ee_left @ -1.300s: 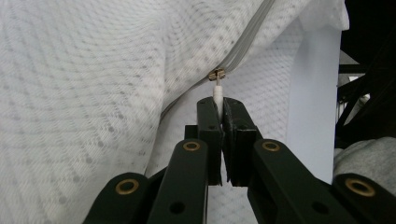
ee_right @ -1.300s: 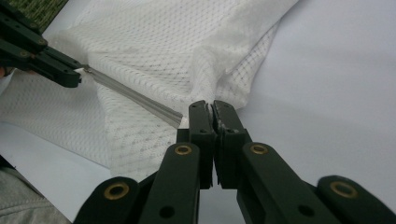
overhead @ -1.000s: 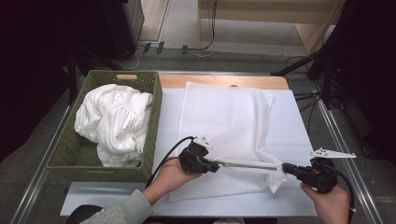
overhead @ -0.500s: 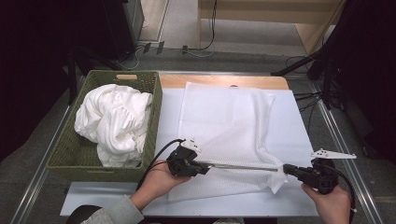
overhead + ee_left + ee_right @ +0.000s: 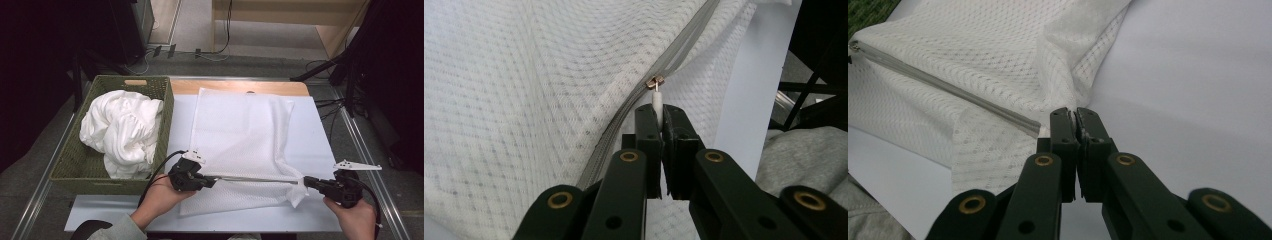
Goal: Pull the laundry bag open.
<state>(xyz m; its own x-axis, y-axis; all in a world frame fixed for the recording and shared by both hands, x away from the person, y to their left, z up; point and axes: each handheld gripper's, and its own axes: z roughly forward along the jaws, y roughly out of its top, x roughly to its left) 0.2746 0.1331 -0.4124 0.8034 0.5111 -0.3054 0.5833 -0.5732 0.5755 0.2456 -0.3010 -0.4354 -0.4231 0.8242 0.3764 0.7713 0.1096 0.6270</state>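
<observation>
A white mesh laundry bag (image 5: 240,130) lies flat on the table, and a grey zipper (image 5: 255,178) runs along its near edge. My left gripper (image 5: 212,181) is at the zipper's left end. In the left gripper view it (image 5: 659,112) is shut on the white zipper pull (image 5: 657,97), just below the metal slider (image 5: 654,81). My right gripper (image 5: 306,181) holds the bag's near right corner. The right gripper view has its jaws (image 5: 1077,114) shut on a bunch of mesh (image 5: 1063,75) beside the zipper's end (image 5: 1030,125). The zipper is stretched taut between the two grippers.
A green woven basket (image 5: 67,155) with white laundry (image 5: 122,130) stands left of the bag, close to my left hand. The white table top (image 5: 320,145) has bare room to the right of the bag. A wooden strip (image 5: 235,86) lies along the far edge.
My left gripper has moved left along the zipper line toward the basket, with the pull in it. The right gripper has stayed put on the bag's corner.
</observation>
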